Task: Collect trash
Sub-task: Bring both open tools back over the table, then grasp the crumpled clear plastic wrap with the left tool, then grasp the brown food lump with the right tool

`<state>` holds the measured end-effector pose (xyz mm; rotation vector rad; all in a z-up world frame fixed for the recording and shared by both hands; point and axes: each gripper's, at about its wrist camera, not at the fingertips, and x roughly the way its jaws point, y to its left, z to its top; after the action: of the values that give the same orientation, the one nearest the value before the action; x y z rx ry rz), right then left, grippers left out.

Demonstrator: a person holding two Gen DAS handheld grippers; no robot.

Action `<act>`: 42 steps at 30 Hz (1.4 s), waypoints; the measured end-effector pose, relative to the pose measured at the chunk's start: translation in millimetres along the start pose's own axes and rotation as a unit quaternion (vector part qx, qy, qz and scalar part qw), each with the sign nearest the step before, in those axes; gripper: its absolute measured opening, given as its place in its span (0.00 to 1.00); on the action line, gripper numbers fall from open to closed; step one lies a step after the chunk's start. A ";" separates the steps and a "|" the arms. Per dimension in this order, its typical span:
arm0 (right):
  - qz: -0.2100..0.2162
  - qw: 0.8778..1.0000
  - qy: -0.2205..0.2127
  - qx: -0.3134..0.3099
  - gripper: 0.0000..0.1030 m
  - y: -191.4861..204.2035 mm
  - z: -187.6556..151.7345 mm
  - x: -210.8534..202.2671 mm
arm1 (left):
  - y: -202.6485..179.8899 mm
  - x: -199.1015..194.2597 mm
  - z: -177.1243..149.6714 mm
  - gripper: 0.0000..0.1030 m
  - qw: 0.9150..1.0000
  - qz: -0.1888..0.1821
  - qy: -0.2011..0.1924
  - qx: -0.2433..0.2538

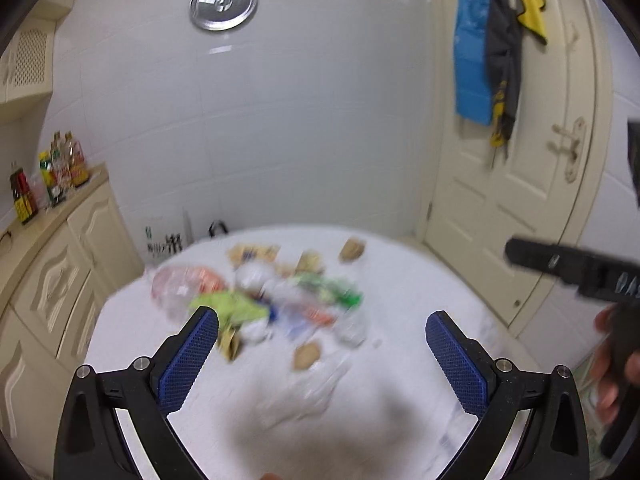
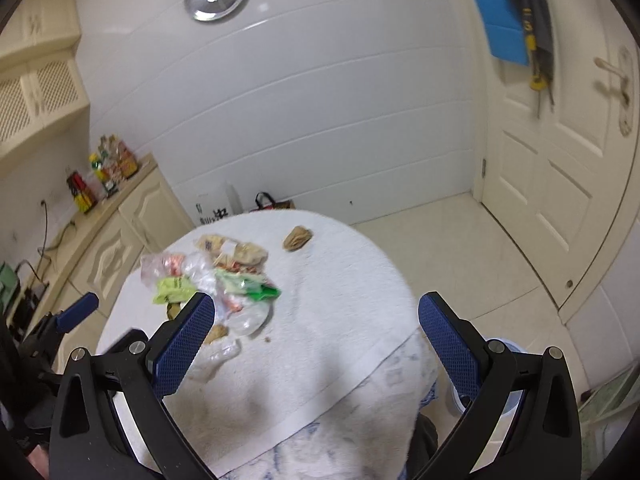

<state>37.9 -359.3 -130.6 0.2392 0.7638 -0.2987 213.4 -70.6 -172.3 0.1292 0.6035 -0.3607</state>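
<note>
both hand-held grippers, left (image 1: pixel 322 322) and right (image 2: pixel 316 308), gape wide, holding nothing.

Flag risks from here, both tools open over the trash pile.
1. The trash pile is tangled clear plastic and wrappers; a pinch may lift several pieces and drop some.
2. It sits on a loose white towel; a low grasp could snag the cloth and drag everything.
3. The brown scrap lies apart from the pile and may get missed.
Left tool and right tool are both open and hold nothing.
</note>
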 end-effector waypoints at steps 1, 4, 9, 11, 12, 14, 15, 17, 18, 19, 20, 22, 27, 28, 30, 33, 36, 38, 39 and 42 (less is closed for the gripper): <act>0.002 1.000 0.005 -0.004 1.00 4.0 -2.6 2.6 | 2.5 4.0 -6.8 0.99 1.000 0.002 0.011 0.001; 0.004 1.000 0.019 -0.014 1.00 14.1 -10.6 11.6 | 5.8 23.2 -26.6 0.99 0.999 -0.003 0.051 -0.003; 0.003 0.999 0.040 -0.024 1.00 26.3 -23.0 26.3 | 4.8 60.6 -42.3 0.99 0.995 -0.022 0.099 -0.025; 0.002 0.998 0.051 -0.025 1.00 27.5 -27.3 34.5 | 5.6 74.2 -50.9 0.97 0.992 -0.028 0.116 -0.036; 0.003 0.998 0.055 -0.025 1.00 28.3 -28.7 38.0 | 7.1 80.2 -50.9 0.91 0.991 -0.031 0.122 -0.040; 0.003 0.998 0.064 -0.025 1.00 29.2 -33.2 45.0 | 7.5 89.1 -54.7 0.75 0.988 -0.046 0.136 -0.053; 0.003 0.997 0.068 -0.025 1.00 30.2 -34.0 48.1 | 9.0 92.8 -54.8 0.63 0.986 -0.054 0.145 -0.058; 0.005 0.997 0.075 -0.026 1.00 31.6 -36.6 55.2 | 8.1 97.2 -57.0 0.49 0.986 -0.054 0.149 -0.059; 0.006 0.997 0.077 -0.026 1.00 32.1 -37.9 57.7 | 15.0 99.3 -56.9 0.44 0.986 -0.053 0.147 -0.060; 0.006 0.996 0.080 -0.027 1.00 33.1 -39.5 61.4 | 16.5 98.9 -56.5 0.33 0.985 -0.057 0.147 -0.066; 0.007 0.996 0.084 -0.029 1.00 34.4 -41.1 65.1 | 19.9 99.0 -55.6 0.27 0.985 -0.059 0.147 -0.072; 0.008 0.995 0.090 -0.034 1.00 38.1 -44.8 71.4 | 29.3 98.6 -55.5 0.21 0.984 -0.061 0.146 -0.086; 0.020 0.993 0.104 -0.045 1.00 49.8 -54.1 86.2 | 65.8 88.1 -48.6 0.19 0.983 -0.048 0.135 -0.113; 0.022 0.993 0.106 -0.050 1.00 53.8 -56.0 89.0 | 69.5 83.7 -49.4 0.19 0.983 -0.044 0.134 -0.118; 0.029 0.992 0.110 -0.058 1.00 61.7 -58.7 92.9 | 82.0 75.6 -46.0 0.19 0.983 -0.035 0.130 -0.126; 0.040 0.990 0.115 -0.072 1.00 76.0 -63.5 100.4 | 96.7 60.9 -49.4 0.19 0.982 -0.023 0.123 -0.140; 0.053 0.987 0.124 -0.087 1.00 90.7 -68.5 111.4 | 109.4 44.7 -55.4 0.19 0.982 -0.013 0.119 -0.146; 0.061 0.984 0.134 -0.098 0.97 100.9 -73.1 121.5 | 118.1 39.8 -58.0 0.19 0.981 -0.006 0.117 -0.154; 0.062 0.983 0.137 -0.102 0.95 104.6 -74.9 125.7 | 120.3 35.2 -59.7 0.19 0.981 -0.004 0.117 -0.158; 0.061 0.982 0.142 -0.108 0.82 114.3 -77.4 140.1 | 128.7 25.9 -63.1 0.19 0.979 0.001 0.115 -0.167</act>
<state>124.1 -253.1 -272.0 0.1230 1.0515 -0.0625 247.1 55.5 -237.0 -0.1539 0.8837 -0.2381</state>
